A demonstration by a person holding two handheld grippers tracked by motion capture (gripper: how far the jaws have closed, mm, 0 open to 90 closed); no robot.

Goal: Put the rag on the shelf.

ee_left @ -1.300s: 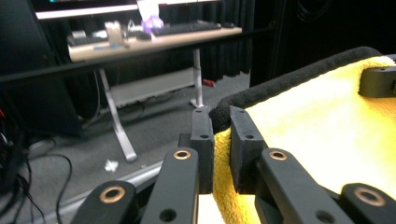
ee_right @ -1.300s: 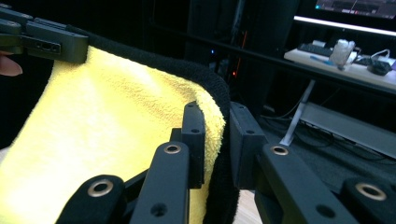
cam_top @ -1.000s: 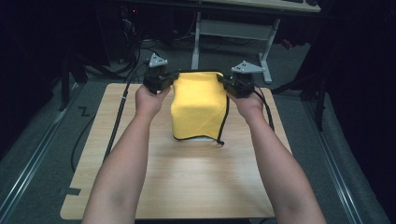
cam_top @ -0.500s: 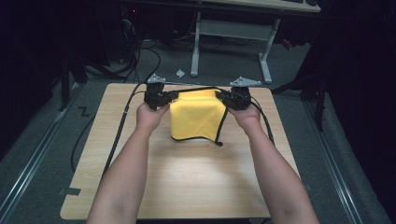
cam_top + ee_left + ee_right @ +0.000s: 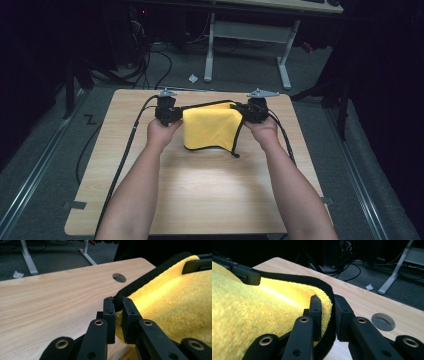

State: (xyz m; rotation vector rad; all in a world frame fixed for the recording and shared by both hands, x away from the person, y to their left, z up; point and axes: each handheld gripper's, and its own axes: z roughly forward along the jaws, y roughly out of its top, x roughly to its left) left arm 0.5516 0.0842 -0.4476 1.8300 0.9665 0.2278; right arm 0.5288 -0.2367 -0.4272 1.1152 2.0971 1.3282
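Table [image 5: 200,200]: one, light wood, centre of the high view. The lower half of the top is bare, apart from the two forearms that cross it from the bottom edge. A bare strip also runs down the left and right sides. Far edge lies just beyond the grippers. One round hole [image 5: 119,277] near a corner, upper centre of the left gripper view; seen again at lower right of the right gripper view.

Floor: grey, all round the table. One white desk frame [image 5: 247,45] at top centre, well apart from the table. One scrap of white paper [image 5: 193,78] left of its leg. Several black cables at upper left.

Cloth [image 5: 210,127]: one, yellow terry with a black bound hem. Held by its two upper corners over the far half of the table, stretched between the grippers; the body hangs toward the viewer, and whether its lower edge rests on the wood I cannot tell. Hem curls at the lower right corner.

Grippers: two. Left gripper [image 5: 118,312] pinches the cloth's hem corner between its jaws. Right gripper [image 5: 325,315] likewise clamps the other corner, hem between the jaws.
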